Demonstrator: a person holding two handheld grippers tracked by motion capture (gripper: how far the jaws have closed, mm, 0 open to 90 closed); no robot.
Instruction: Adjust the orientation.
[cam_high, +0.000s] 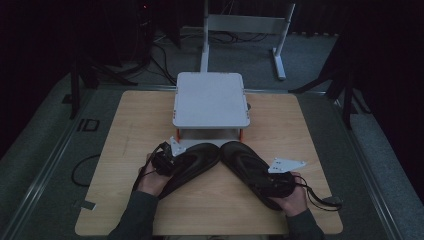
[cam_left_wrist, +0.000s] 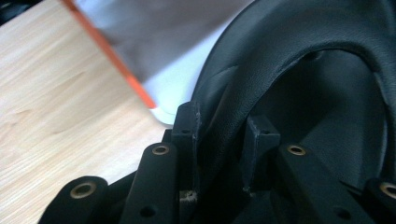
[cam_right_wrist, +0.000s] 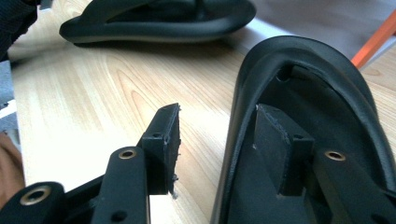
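Two black shoes lie on the wooden table (cam_high: 130, 130) in a V, toes toward a white stand (cam_high: 211, 100). My left gripper (cam_high: 167, 162) grips the heel end of the left shoe (cam_high: 195, 160). In the left gripper view the gripper (cam_left_wrist: 224, 135) is shut on the left shoe's (cam_left_wrist: 303, 56) collar, one jaw outside and one inside. My right gripper (cam_high: 280, 182) sits at the heel of the right shoe (cam_high: 247, 165). In the right gripper view the gripper (cam_right_wrist: 219, 123) is open, straddling the right shoe's (cam_right_wrist: 322, 102) rim. Its outer finger (cam_right_wrist: 163, 135) stands clear of the wall and its inner finger (cam_right_wrist: 280, 140) is inside.
The white stand has two tiers on orange legs (cam_left_wrist: 112, 56), and its lower shelf lies just beyond the shoe toes. Another orange leg (cam_right_wrist: 376, 39) shows past the right shoe. The left shoe (cam_right_wrist: 159, 18) lies across the far side of the right gripper view. Bare wood flanks both shoes.
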